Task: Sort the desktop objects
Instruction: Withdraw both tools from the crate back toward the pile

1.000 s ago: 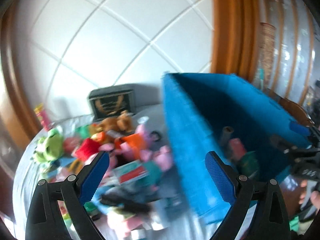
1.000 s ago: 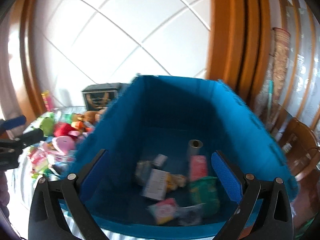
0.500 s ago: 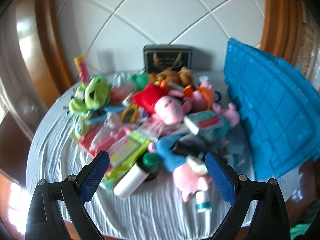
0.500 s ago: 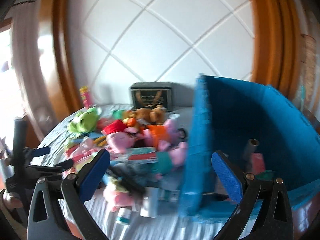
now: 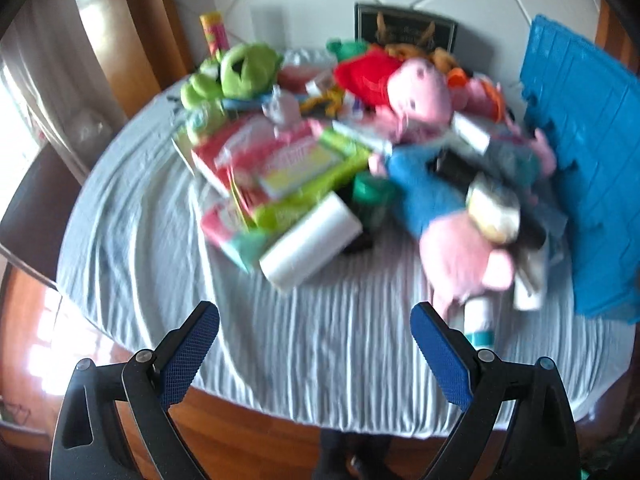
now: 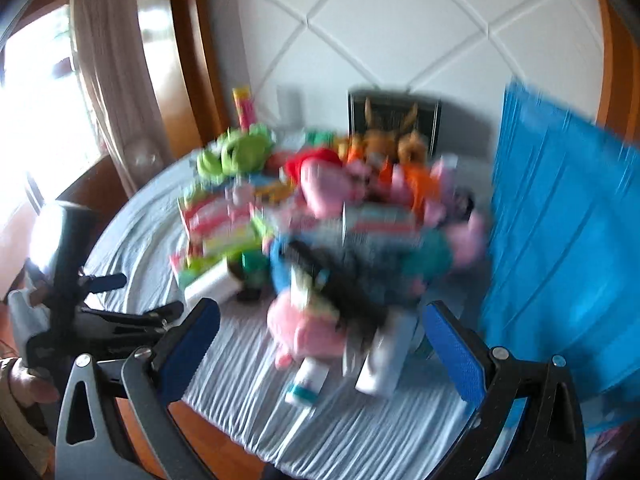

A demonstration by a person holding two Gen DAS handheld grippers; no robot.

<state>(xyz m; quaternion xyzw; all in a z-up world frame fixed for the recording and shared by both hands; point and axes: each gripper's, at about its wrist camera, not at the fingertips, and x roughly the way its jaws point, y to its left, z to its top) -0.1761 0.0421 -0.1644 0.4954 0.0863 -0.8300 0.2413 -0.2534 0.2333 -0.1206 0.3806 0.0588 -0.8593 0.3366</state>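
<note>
item: round table under a wrinkled pale blue-grey cloth, heaped with unsorted goods; both views blurred.

landmark: tall blue ribbed plastic crate, standing at the table's edge, evidently the receiving bin.

- white cylindrical roll of plastic film, lying on its side at the pile's front, well apart from the crate.
- pink plush pig in a blue garment, sprawled between the roll and the crate, its near end almost touching the crate wall.
- green plush frog, at the pile's far side from the crate.
- flat red, pink and lime packets, stacked behind the roll.
- small white bottle with a teal band, nearest the table edge, below the pig.

left gripper: blue-padded fingers spread wide, holding nothing, hovering over bare cloth before the roll, judged to be choosing a pick.

right gripper: likewise spread and empty, aimed at the pig's end of the pile, beside the crate.

sorting appears barely begun: most of the pile is still on the cloth.
</note>
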